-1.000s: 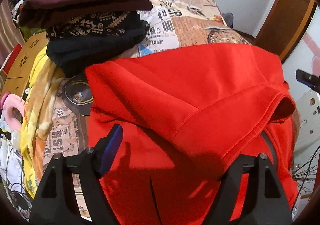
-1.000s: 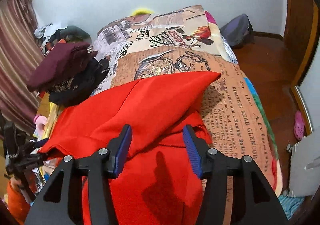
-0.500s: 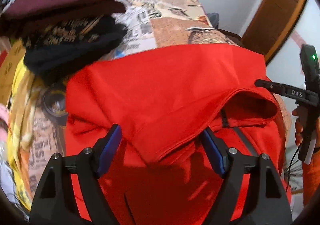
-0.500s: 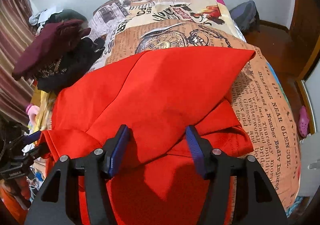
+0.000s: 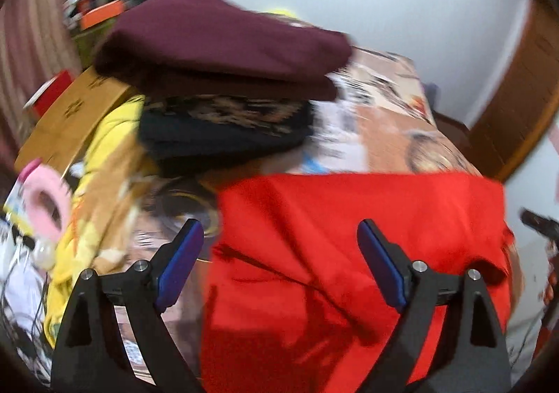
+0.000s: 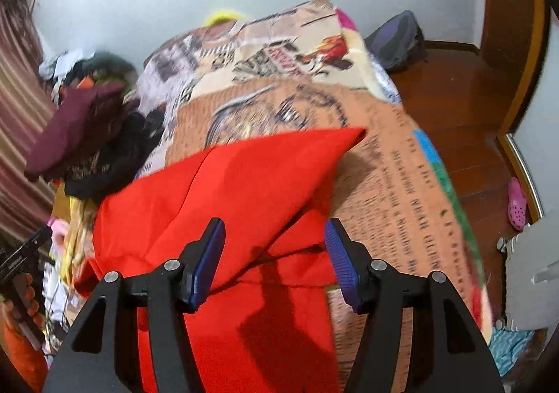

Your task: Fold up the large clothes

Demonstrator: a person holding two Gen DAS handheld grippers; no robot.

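Note:
A large red garment [image 5: 349, 253] lies on the bed with one flap folded over, its point [image 6: 346, 136] toward the far right. My left gripper [image 5: 279, 263] hovers over the garment's left edge. Its jaws are opening wide, and the blue pads [image 5: 178, 263] touch no cloth. My right gripper [image 6: 273, 263] stands open above the folded flap [image 6: 244, 183]; the cloth lies below and between the pads, which do not pinch it. A hand with the left gripper [image 6: 21, 253] shows at the left edge of the right wrist view.
A stack of folded clothes, maroon [image 5: 223, 43] over black [image 5: 223, 134], sits at the bed's far left. A yellow blanket [image 5: 104, 148], a cardboard box [image 5: 70, 110] and a pink ring [image 5: 45, 197] crowd the left side. The printed bedcover [image 6: 401, 183] lies bare on the right; beyond it are wooden floor and a door [image 6: 506, 8].
My left gripper has spread its jaws off the red fold, lifted and swung left toward the folded stack. The right gripper widened slightly and drew back a little; the flap lies flatter.

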